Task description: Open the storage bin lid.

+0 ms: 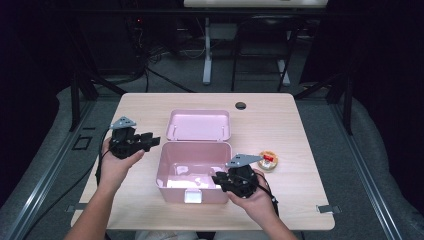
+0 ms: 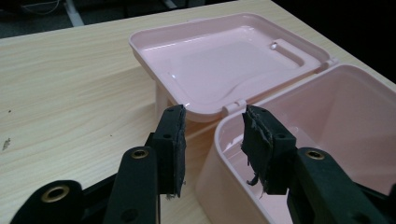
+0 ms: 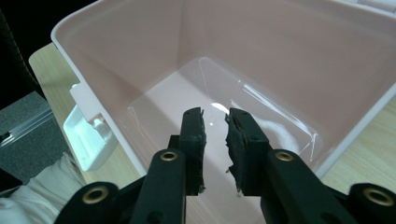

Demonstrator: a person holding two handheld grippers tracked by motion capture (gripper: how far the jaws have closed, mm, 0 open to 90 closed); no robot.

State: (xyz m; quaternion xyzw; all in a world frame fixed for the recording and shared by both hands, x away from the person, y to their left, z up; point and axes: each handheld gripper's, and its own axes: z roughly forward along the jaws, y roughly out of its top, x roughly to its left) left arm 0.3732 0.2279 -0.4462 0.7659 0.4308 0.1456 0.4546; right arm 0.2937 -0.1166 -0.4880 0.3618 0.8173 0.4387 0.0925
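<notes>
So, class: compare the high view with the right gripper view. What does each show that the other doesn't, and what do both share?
High view alone: the roll of tape on the table right of the box, the open lid and the left claw. Right gripper view alone: a close look into the box's bare bottom and the white latch. Shared: the pink box and the right claw, empty above it.

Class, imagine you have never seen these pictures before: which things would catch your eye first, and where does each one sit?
First comes the open pink plastic box at the middle of the pale wooden table, its hinged lid laid back flat behind it and its inside looking empty. Next come the two black grippers: the left gripper beside the box's left rim, the right gripper over its front right corner, both with nothing between the jaws. A small red and yellow tape roll lies to the box's right.
</notes>
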